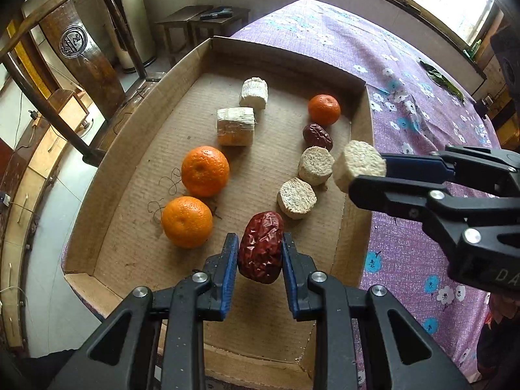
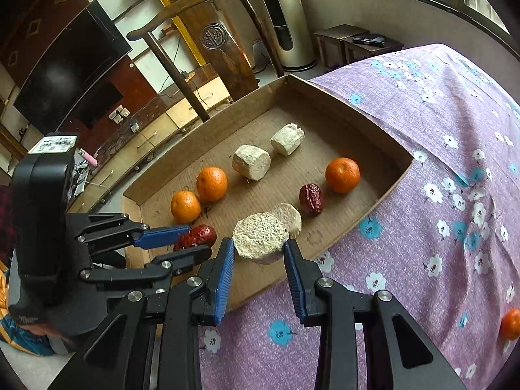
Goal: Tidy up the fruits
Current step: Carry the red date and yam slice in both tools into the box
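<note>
In the left wrist view, a red date is held between the blue pads of the left gripper, above the near end of the cardboard tray; its long axis runs forward along the fingers.

In the right wrist view, a pale cob piece is gripped by the right gripper, probably just over the tray's near edge, beside two similar pieces. The left gripper is nearer to the oranges.
</note>
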Tool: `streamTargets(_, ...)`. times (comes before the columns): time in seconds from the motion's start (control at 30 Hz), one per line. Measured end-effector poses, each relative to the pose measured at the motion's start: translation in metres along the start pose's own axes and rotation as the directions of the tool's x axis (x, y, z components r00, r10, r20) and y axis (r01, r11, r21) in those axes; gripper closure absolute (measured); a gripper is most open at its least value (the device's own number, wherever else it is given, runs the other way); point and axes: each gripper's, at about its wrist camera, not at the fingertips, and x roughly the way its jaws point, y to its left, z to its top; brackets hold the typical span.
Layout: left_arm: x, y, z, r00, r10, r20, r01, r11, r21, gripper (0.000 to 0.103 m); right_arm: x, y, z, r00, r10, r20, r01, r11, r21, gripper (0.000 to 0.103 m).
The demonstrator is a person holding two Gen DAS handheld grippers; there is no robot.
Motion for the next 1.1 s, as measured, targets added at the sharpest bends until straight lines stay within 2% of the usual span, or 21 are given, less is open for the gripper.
streamTargets(0.6, 0.006, 0.006, 0.006, 0.999, 0.034, -0.005, -0.034, 0.999, -0.012, 0.078, 0.017, 0.0, 0.023, 1.0, -0.009, -0.023, 0.009, 1.0, -0.025, 0.068)
streamTargets(0.9, 0.008, 0.009, 0.009, 0.999, 0.034, -0.003, -0.034, 0.999, -0.023, 0.078, 0.049, -0.003, 0.046, 0.998, -0.019, -0.066, 0.015, 0.998, -0.061, 0.069)
streamTargets(0.97, 0.009, 0.009, 0.009, 0.999, 0.035, -0.006, -0.035, 0.999, -0.029, 0.078, 0.057, -0.004, 0.052, 0.996, -0.029, -0.079, 0.023, 0.997, -0.069, 0.073)
streamTargets(1.1, 0.011, 0.011, 0.008, 0.999, 0.037, -0.011, -0.037, 0.999, -0.036, 0.078, 0.066, -0.004, 0.058, 0.997, -0.017, -0.081, 0.012, 0.997, -0.071, 0.073)
